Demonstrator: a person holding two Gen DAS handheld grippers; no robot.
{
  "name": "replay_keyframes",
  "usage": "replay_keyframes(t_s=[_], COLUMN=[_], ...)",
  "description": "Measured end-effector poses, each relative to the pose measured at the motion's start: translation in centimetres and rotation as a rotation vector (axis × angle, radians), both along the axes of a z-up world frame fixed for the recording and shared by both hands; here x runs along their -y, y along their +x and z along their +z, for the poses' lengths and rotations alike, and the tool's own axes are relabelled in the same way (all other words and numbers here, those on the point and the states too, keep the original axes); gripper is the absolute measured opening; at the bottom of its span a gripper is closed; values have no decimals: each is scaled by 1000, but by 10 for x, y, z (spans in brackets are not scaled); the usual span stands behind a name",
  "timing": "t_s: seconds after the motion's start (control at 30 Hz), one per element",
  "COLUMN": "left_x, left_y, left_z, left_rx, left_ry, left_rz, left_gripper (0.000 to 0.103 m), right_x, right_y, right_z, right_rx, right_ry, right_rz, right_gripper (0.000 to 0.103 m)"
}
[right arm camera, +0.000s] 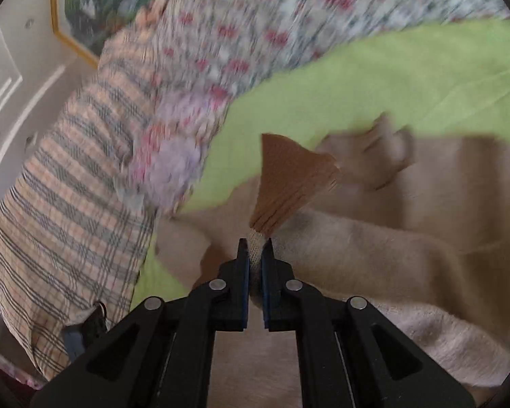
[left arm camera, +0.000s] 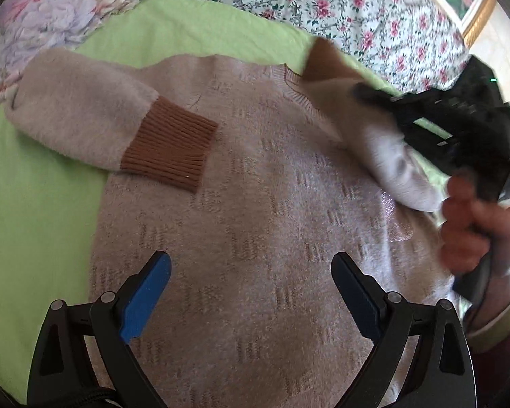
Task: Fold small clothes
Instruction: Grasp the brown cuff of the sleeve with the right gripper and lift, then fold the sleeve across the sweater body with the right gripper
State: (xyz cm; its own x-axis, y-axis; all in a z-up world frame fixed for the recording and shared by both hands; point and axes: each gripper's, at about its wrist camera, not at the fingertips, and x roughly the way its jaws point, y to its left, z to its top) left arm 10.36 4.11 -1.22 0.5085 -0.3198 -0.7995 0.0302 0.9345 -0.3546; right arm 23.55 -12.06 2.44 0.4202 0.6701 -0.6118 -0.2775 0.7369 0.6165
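A small beige knit sweater [left arm camera: 255,204] with brown ribbed cuffs lies on a light green sheet [left arm camera: 34,204]. Its left sleeve [left arm camera: 85,125] is folded across the body, cuff [left arm camera: 170,142] on the chest. My left gripper [left arm camera: 251,272] is open and empty, hovering over the sweater's lower body. My right gripper [right arm camera: 255,248] is shut on the other sleeve [right arm camera: 357,248] just below its brown cuff [right arm camera: 289,183], holding it lifted; it also shows in the left wrist view [left arm camera: 367,93] at the right, with the sleeve [left arm camera: 391,156] raised over the sweater.
Floral bedding [left arm camera: 323,0] lies behind the green sheet. A plaid pillow [right arm camera: 68,204] sits at the left in the right wrist view, with a white wall and a framed picture [right arm camera: 95,3] beyond. The person's hand [left arm camera: 472,227] holds the right gripper's handle.
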Motion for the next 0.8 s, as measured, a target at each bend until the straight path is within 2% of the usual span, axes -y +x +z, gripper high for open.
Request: replay_keyframes(t_s=[0.13,0.2,0.3,0.43,0.53,0.57,0.6,0.67,0.73,0.8], left_x=[-8,-8,-2,6,3,1,0,1,0,2], left_y=[11,24,42,80,105,111,116,122,114,94], left_z=[-4,-7,-13,-19,-24,-25,-24,-25,-24,-11], left_rx=[-1,-10,-20,-34,-46,-43,-31,-15,6,75], left_ry=[-61,-110,-150,-177,-247,-266,-272,-265,-253,-211], left_rz=[1,-11,-24,-4,31,42,57,35,20,-4], left_gripper=[96,96,96,96,95,91,82,4,6,6], right_x=[-16,-16,3,48,82,94,101,122,138,152], right_y=[-3,-6,-19,-40,-58,-65,-68,-80,-89,-97], right_z=[-32,-38,-28,-5,8,13,16,24,29,34], right_rx=[-113,-153,-115,-46,-4,12,20,51,75,92], right_ry=[8,22,47,39,25,17,12,9,5,-17], right_rz=[56,63,42,-69,-166,-204,-230,-295,-340,-385], right_gripper=[11,38,40,40,40,40,40,40,40,40])
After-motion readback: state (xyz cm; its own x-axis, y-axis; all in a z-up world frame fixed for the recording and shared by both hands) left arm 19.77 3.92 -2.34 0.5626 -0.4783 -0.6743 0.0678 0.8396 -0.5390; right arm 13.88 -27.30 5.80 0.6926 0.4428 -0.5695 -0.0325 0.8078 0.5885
